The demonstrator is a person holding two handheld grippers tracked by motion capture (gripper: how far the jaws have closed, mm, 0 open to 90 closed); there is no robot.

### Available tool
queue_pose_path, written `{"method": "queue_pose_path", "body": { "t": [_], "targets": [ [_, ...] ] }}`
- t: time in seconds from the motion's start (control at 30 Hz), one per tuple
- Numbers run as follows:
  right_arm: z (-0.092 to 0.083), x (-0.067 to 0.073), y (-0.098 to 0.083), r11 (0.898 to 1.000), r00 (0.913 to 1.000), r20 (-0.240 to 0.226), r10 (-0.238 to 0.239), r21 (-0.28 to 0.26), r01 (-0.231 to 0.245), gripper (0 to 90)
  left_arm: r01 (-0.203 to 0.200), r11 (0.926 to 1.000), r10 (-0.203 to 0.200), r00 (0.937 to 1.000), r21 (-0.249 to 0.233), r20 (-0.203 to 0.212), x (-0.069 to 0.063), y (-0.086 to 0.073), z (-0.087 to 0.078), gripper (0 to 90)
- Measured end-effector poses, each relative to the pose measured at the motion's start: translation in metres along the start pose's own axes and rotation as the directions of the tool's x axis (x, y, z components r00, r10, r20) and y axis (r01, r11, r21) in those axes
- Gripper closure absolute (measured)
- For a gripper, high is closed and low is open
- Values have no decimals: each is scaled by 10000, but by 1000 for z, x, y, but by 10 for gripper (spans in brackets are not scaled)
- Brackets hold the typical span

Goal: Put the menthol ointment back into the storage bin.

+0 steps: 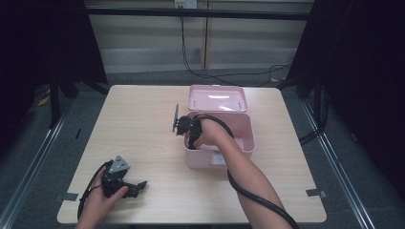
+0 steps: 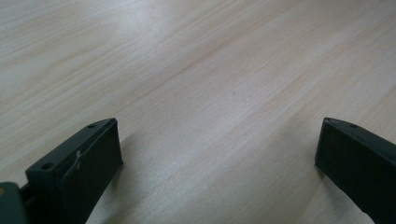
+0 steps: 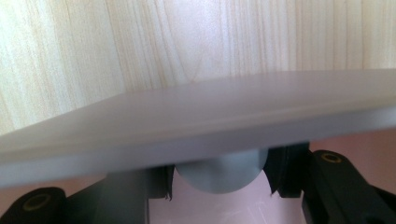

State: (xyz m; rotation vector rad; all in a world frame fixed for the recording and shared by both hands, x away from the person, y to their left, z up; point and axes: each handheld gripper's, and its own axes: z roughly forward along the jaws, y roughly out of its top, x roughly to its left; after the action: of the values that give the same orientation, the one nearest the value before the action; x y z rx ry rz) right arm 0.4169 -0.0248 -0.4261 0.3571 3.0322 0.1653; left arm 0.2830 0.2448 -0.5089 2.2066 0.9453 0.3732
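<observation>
Trouble could come at the pink box [image 1: 241, 138]: the right gripper [image 3: 217, 179], inside its left end, clenches a grey round piece [image 3: 219, 177] under the rim [image 3: 196, 126]. Lifting crookedly might catch it. Left gripper [image 2: 219, 154] rests released on the table [image 2: 196, 70].

a pale wooden table [image 1: 143, 124] – black cables [image 1: 210, 71] trail over the grey floor [image 1: 43, 138] behind it.
</observation>
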Motion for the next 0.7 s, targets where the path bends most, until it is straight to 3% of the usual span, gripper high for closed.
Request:
{"method": "queue_pose_path", "body": {
  "t": [0.7],
  "targets": [
    [6,-1,-3,9998,9998,-151,-138,-124,136,509,-9,10000,9,10000,-12,43,0,0,0,0]
  ]
}}
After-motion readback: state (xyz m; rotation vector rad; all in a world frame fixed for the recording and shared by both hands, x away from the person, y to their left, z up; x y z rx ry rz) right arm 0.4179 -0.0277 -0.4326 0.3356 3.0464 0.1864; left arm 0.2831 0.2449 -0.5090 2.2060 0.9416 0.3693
